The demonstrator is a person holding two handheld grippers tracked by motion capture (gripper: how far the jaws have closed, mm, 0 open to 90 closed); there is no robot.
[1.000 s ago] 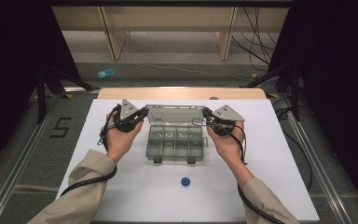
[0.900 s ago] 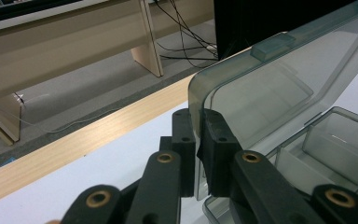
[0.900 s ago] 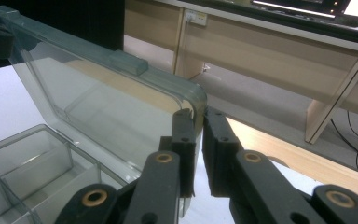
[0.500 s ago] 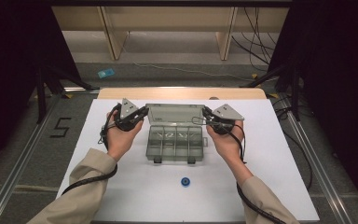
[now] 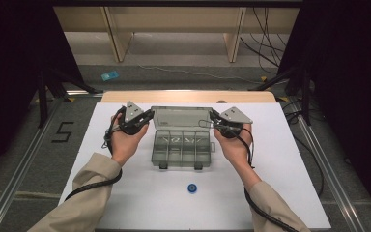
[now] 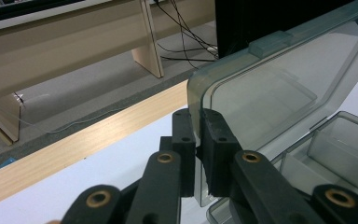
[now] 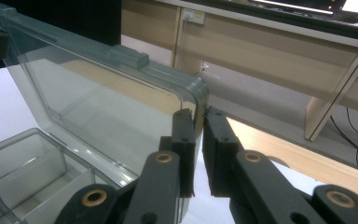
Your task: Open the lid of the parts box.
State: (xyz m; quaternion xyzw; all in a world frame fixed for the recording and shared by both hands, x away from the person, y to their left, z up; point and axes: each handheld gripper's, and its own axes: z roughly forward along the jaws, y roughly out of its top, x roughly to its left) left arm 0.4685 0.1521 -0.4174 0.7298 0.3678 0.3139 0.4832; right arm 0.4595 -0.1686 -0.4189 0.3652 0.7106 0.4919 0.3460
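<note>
A clear plastic compartment box [image 5: 181, 147] lies at the middle of the white table [image 5: 280, 159], its lid [image 5: 181, 117] raised at the far side. My left gripper [image 5: 147, 115] is shut on the lid's left edge, and my right gripper [image 5: 213, 116] is shut on its right edge. In the left gripper view the black jaws [image 6: 198, 116] pinch the lid's [image 6: 270, 88] rim, with the compartments [image 6: 340, 149] below. In the right gripper view the jaws [image 7: 198, 116] clamp the lid's [image 7: 107, 98] corner above the compartments [image 7: 32, 163].
A small blue round piece [image 5: 192, 188] lies on the table in front of the box. A wooden strip [image 5: 188, 96] runs along the table's far edge. Beyond it stand wooden legs [image 5: 113, 34] and loose cables [image 5: 265, 43] on the floor.
</note>
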